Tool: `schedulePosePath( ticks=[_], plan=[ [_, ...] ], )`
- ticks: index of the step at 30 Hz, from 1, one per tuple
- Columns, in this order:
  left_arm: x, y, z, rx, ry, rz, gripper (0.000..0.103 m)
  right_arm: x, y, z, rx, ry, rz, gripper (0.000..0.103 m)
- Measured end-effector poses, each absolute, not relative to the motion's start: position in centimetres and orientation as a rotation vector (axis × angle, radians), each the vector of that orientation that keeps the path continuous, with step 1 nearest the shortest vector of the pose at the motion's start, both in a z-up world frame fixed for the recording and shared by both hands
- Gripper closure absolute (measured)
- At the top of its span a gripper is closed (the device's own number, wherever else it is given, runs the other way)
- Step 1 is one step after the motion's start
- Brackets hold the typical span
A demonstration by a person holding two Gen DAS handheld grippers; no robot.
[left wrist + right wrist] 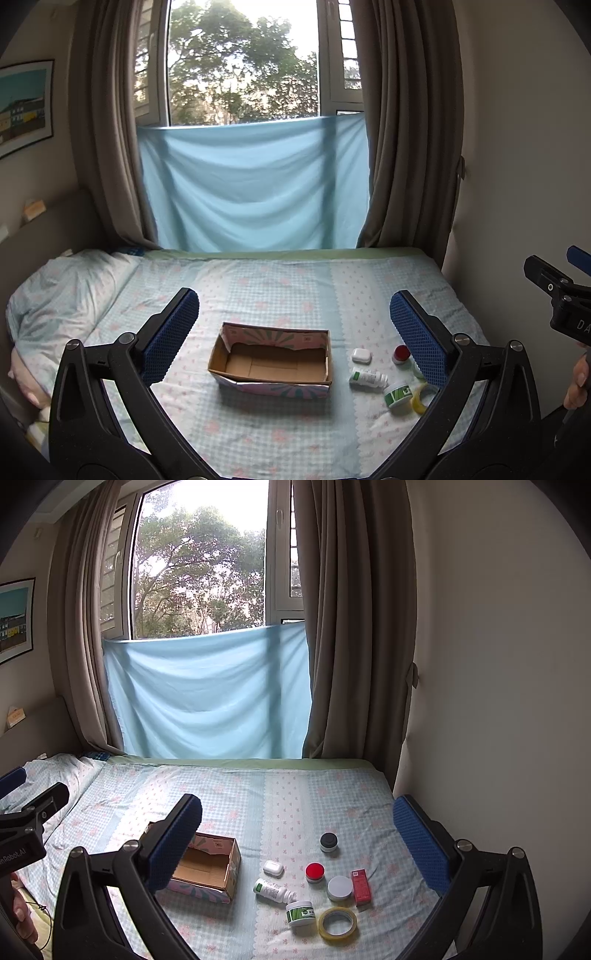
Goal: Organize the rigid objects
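A: L gripper (294, 325) first, how are the fingers?
B: Blue pads (173, 334) wide apart, nothing btwn them. It hangs above the bed (280, 280), w/ the cardboard box (271, 360) seen btwn the fingers, lower down.
A: R gripper (297, 832)?
B: Same: pads (419, 843) spread wide, holding nothing, up over the bed.
A: Box?
B: Open top, nothing inside, brown inner walls, patterned outside. Sits on the checked sheet, left of the small stuff.
A: Which small stuff?
B: All in a cluster right of the box, on the sheet. Nearest the box: white earbud case (273, 868), and just in front of it a white bottle (273, 890) lying on its side. Then red-lid jar (315, 872), black-lid jar (328, 842) farther back, grey-lid jar (340, 888) touching or just beside a red carton (360, 885). Closest to cam: green-label jar (301, 912) next to a yellow tape roll (337, 922).
A: Surroundings?
B: Pillow (62, 291) at the bed's left, pale blue cloth (255, 188) hung over the lower window, brown curtains (402, 122) each side. A hand (578, 380) shows at the left cam's right edge.
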State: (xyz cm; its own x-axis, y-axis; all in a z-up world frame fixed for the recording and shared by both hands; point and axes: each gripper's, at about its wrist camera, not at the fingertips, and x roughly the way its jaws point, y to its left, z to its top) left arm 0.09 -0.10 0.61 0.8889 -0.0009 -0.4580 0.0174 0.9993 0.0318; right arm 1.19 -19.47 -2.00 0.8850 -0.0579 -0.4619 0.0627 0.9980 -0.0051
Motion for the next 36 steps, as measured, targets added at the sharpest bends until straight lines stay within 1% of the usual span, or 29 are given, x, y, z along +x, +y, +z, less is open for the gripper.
schedulePosePath(
  ticks=[10, 13, 17, 22, 26, 31, 36],
  plan=[
    [2.5, -0.3, 0.7, 0.052, 0.530, -0.034, 0.000, 2.3, -20.3, -1.6, 0.021, 0.511, -0.097, 0.000],
    [3.9, -0.7, 0.1, 0.069, 0.560, -0.053, 0.000, 3.1, -21.1, -1.9, 0.033, 0.543, -0.116, 0.000],
    [6.6, -1.9, -2.1, 0.076, 0.626, -0.084, 0.000, 4.3, -22.7, -3.1, 0.030, 0.582, -0.158, 0.000],
    [10.1, -4.8, -6.5, 0.032, 0.783, -0.143, 0.000, 6.5, -26.4, -6.2, 0.066, 0.662, -0.181, 0.000],
    [13.0, -7.8, -11.3, -0.014, 0.918, -0.131, 0.000, 9.1, -29.8, -10.0, 0.085, 0.738, -0.185, 0.000],
    [16.8, -11.1, -18.3, -0.099, 1.092, -0.090, 0.001, 12.8, -33.8, -15.9, 0.088, 0.857, -0.183, 0.000],
    [20.3, -14.1, -25.3, -0.163, 1.239, -0.035, 0.001, 16.6, -36.9, -23.1, 0.043, 1.012, -0.166, 0.000]
  ],
)
